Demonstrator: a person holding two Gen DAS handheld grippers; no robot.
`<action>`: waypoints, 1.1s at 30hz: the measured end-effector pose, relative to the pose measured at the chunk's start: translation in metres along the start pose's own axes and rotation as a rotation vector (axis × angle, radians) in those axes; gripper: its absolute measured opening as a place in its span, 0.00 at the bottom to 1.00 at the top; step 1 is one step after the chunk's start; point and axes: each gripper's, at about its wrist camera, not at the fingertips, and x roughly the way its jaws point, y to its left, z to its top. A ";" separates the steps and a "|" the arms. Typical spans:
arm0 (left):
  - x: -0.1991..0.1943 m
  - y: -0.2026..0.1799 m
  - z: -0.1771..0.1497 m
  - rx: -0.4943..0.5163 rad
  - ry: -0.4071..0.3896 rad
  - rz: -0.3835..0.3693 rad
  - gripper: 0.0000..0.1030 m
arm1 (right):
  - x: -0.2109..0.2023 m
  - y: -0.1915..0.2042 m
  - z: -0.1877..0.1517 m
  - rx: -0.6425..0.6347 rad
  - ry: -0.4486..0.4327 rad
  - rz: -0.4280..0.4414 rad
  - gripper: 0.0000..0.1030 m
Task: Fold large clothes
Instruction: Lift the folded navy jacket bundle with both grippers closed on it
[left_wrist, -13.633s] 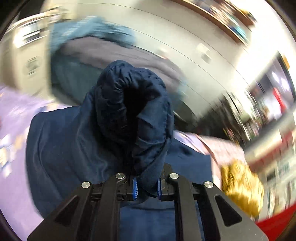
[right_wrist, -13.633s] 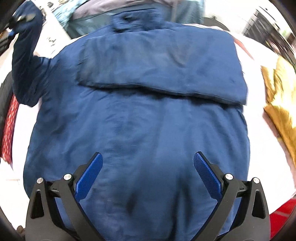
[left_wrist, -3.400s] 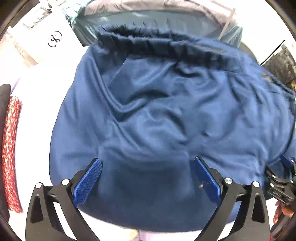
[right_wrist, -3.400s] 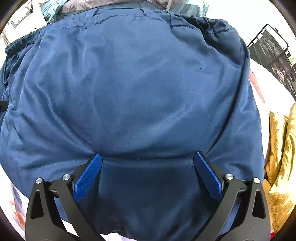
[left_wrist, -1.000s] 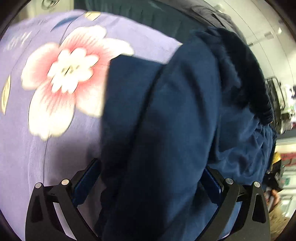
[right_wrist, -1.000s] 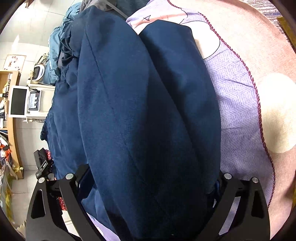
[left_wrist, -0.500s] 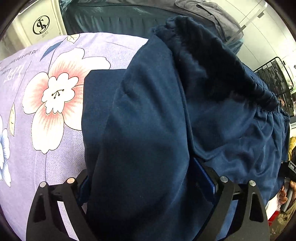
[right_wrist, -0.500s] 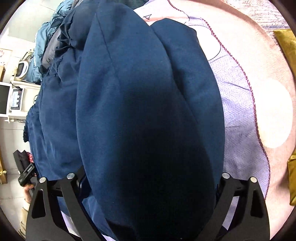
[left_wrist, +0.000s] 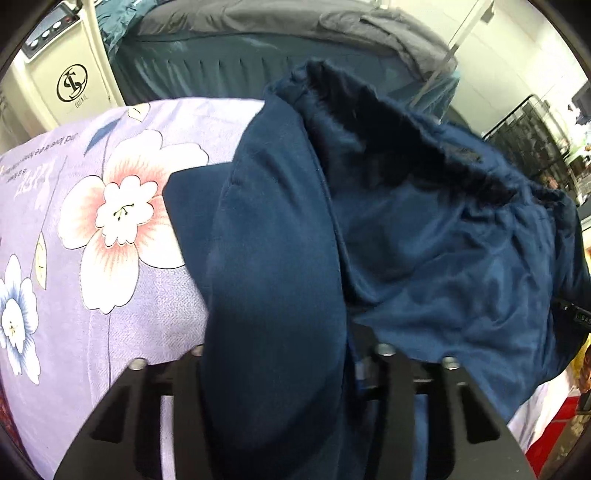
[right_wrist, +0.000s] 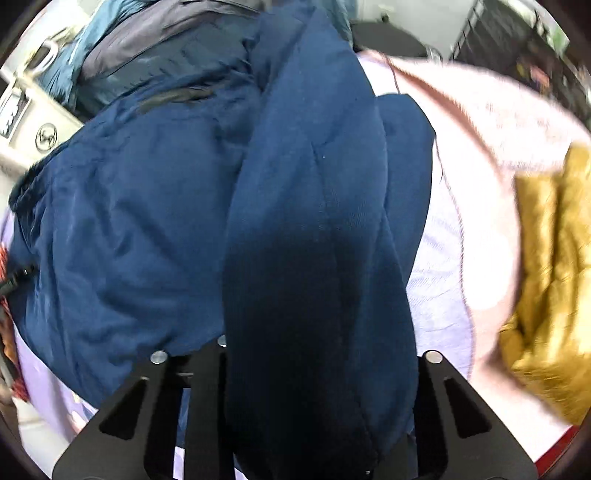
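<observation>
Two claws each pinch a thick fold of the same navy jacket (left_wrist: 424, 236), one at either end of what looks like a doubled edge, so the garment can be carried or turned as one bundle without the layers sliding apart. The left claw (left_wrist: 280, 365) is clamped on a rounded roll of cloth that swells up and over its fingers, hiding the pads. The right claw (right_wrist: 314, 354) is clamped in the same way, with dark fabric draping down past the black frame. Holding the fold from both ends probably keeps the crease straight while the bulk of the jacket sags between them onto the flowered sheet (left_wrist: 110, 229) below.

From the left wrist view the gathered, elasticated hem (left_wrist: 406, 125) of the jacket shows plainly, puckered along the far edge, and so does the sheet's pink and white flower print. A cream appliance with a round logo (left_wrist: 72, 86) stands behind, beside a bed with a dark cover (left_wrist: 258, 62).

Over on the right wrist view none of the flower print appears; instead a pale pink part of the cover with a dark cord border (right_wrist: 454, 122) shows, and a crumpled gold garment (right_wrist: 546, 266) lies near the jacket but apart from it. That picture is blurred at the edges, so finer detail cannot be told.
</observation>
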 end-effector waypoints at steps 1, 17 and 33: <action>-0.006 0.002 0.000 -0.017 -0.013 -0.018 0.30 | -0.007 0.005 0.001 -0.003 -0.012 0.001 0.25; -0.154 -0.154 -0.002 0.100 -0.317 -0.246 0.18 | -0.200 0.019 -0.002 -0.188 -0.366 -0.072 0.19; -0.128 -0.581 -0.025 0.417 -0.278 -0.539 0.19 | -0.343 -0.383 -0.140 0.311 -0.540 -0.184 0.20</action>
